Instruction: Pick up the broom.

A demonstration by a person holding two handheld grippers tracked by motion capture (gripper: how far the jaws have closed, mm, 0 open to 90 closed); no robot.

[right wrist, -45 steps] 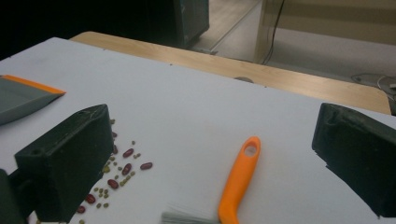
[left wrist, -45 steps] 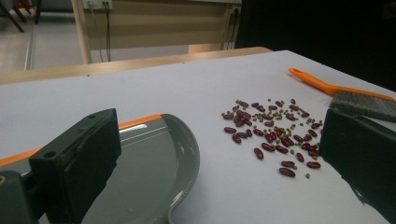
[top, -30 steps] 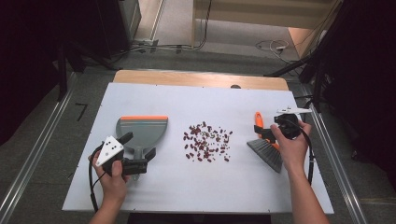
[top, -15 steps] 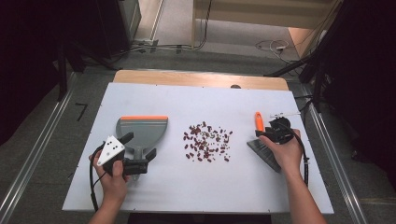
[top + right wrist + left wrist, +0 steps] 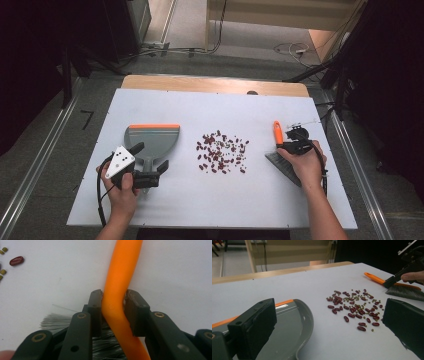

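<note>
A grey dustpan point(image 5: 152, 140) with an orange edge lies left of a scatter of red and green beans point(image 5: 222, 152). My left gripper point(image 5: 150, 159) stands open, one jaw on each side of the pan's handle end. In the left gripper view the pan point(image 5: 287, 325) and the beans point(image 5: 355, 306) lie ahead of its wide-apart jaws. A brush with an orange handle point(image 5: 276, 132) and grey bristles point(image 5: 285, 167) lies right of the beans. My right gripper point(image 5: 113, 300) has just been closing and is shut on the orange handle point(image 5: 123, 265), both pads pressing it.
The white table top point(image 5: 220, 107) has a wooden strip point(image 5: 215, 84) along its far edge. Metal rails run down both sides on the floor, and cables lie on the floor beyond the table.
The right gripper dropped from above the brush onto its orange handle and closed on it. The left hand, the dustpan and the beans stayed put.
</note>
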